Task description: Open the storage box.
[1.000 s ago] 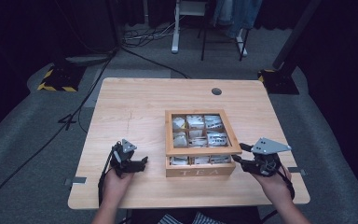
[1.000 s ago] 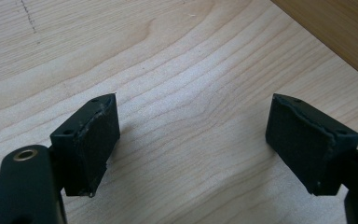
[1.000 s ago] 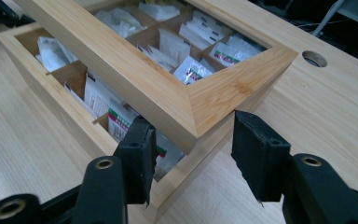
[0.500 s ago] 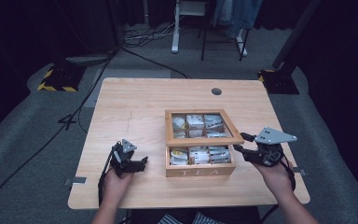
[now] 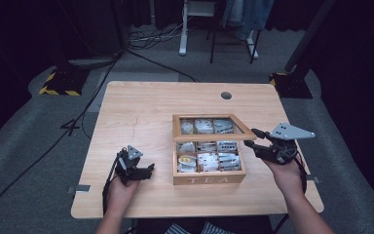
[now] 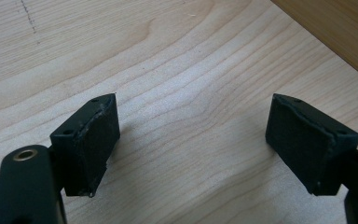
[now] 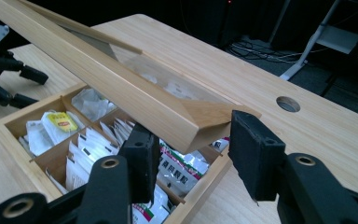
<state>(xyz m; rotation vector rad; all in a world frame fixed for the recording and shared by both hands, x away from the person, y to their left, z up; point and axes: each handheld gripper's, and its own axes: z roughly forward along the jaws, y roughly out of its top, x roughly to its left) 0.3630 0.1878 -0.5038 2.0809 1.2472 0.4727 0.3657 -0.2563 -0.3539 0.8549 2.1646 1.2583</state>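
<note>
R gripper [image 5: 256, 140] had been closing its jaws on the front corner of the glass-paned lid [image 7: 121, 88], pads at either side of the wood (contact looked firm), lid tilted up over the tea box [image 5: 209, 176] at table [image 5: 141, 107] centre. L gripper [image 5: 148, 169] sat w/ jaws wide apart, nothing between, just left of the box.

"TEA" is lettered on the front wall of the wooden box [image 5: 209, 179].
</note>
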